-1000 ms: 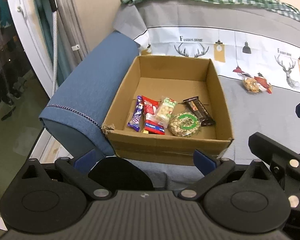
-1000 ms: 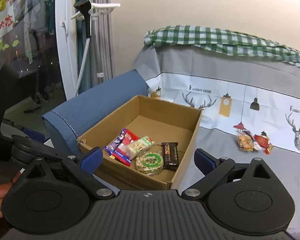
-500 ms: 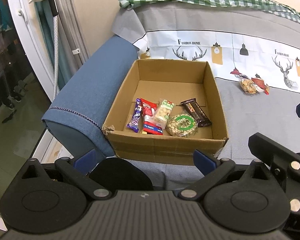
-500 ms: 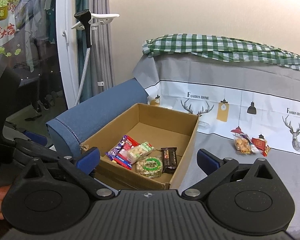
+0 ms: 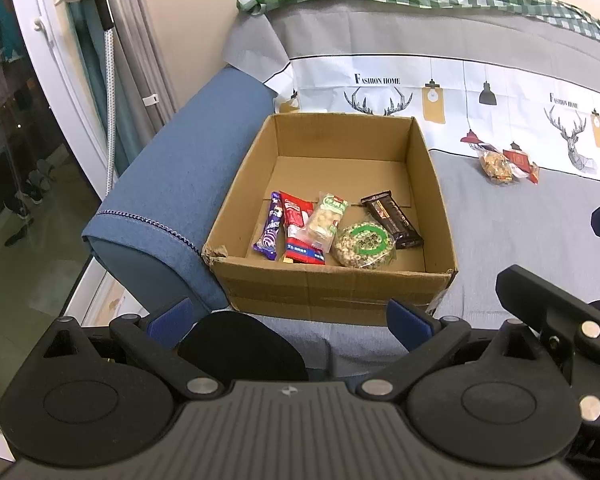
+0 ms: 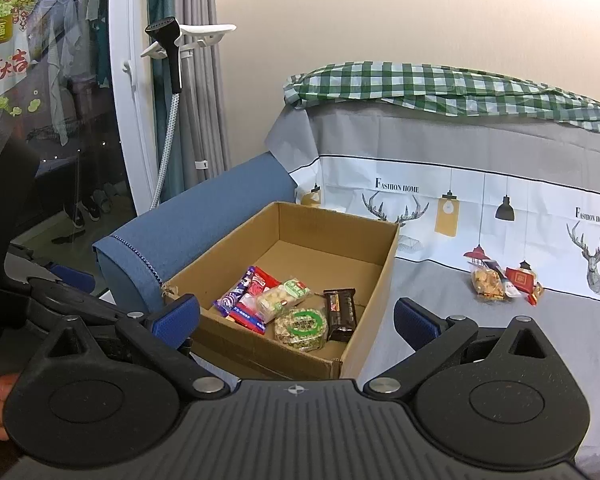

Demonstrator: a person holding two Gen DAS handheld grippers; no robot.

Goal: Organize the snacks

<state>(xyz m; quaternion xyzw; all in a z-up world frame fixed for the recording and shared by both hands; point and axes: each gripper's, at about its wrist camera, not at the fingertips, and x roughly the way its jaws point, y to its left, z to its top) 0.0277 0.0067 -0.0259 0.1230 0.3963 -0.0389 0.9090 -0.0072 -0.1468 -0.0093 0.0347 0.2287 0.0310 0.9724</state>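
Cardboard open-top brown box (image 5: 340, 276) ahead of both spread, empty tools (left tool (image 5: 290, 314), right tool (image 6: 296, 320)) holds five snacks; clear-and-red wrapped snack packets (image 6: 500, 280) lie far right on the grey bed, probably next.

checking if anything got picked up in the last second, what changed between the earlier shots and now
Nothing was taken hold of or let go. Both the left gripper and right gripper stayed open and empty, drawing back and up a little from the cardboard box, which now looks smaller. The five snacks in the box and the loose snack packets on the bed lie as before.
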